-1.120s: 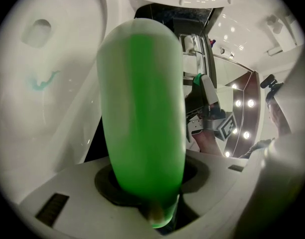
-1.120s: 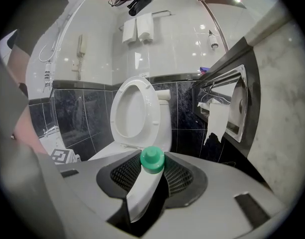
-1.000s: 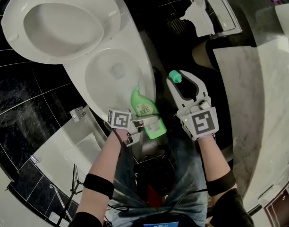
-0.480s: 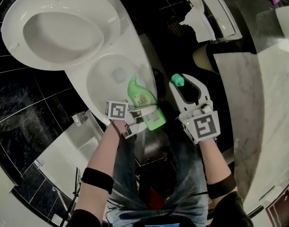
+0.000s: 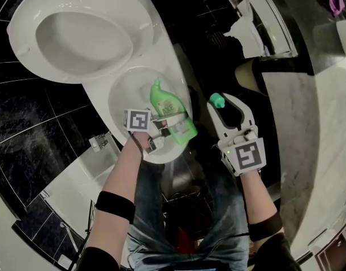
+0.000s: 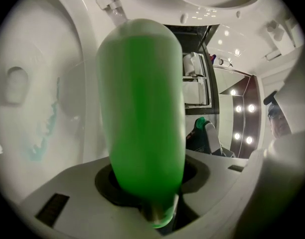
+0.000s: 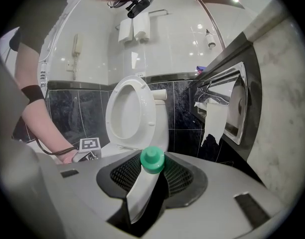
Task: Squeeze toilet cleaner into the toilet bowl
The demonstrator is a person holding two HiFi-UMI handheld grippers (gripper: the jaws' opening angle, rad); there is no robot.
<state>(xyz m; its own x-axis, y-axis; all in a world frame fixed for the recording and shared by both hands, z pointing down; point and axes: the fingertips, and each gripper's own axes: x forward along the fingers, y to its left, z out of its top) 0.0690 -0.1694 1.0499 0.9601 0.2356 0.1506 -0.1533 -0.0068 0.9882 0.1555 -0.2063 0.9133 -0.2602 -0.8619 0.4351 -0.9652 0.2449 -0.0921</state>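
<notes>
The green toilet cleaner bottle point(image 5: 168, 110) is uncapped and hangs tilted over the open toilet bowl point(image 5: 130, 97), its nozzle pointing into the bowl. My left gripper point(image 5: 172, 123) is shut on the bottle's body, which fills the left gripper view point(image 6: 142, 113). Pale blue-green streaks of cleaner point(image 6: 43, 131) run down the bowl wall. My right gripper point(image 5: 224, 102) stands to the right of the bowl, shut on the bottle's green cap point(image 5: 217, 100), also seen between its jaws point(image 7: 152, 160). The seat and lid point(image 5: 77, 33) stand raised.
A toilet paper holder point(image 5: 263, 21) with a torn sheet hangs on the dark wall at the right, above a marble counter point(image 5: 325, 123). A wall phone point(image 7: 77, 46) and spare rolls point(image 7: 133, 30) are behind the toilet. The person's legs stand just below the bowl.
My left gripper has carried the bottle up and further over the bowl, its nozzle now inside the rim. The right gripper with the cap has barely shifted.
</notes>
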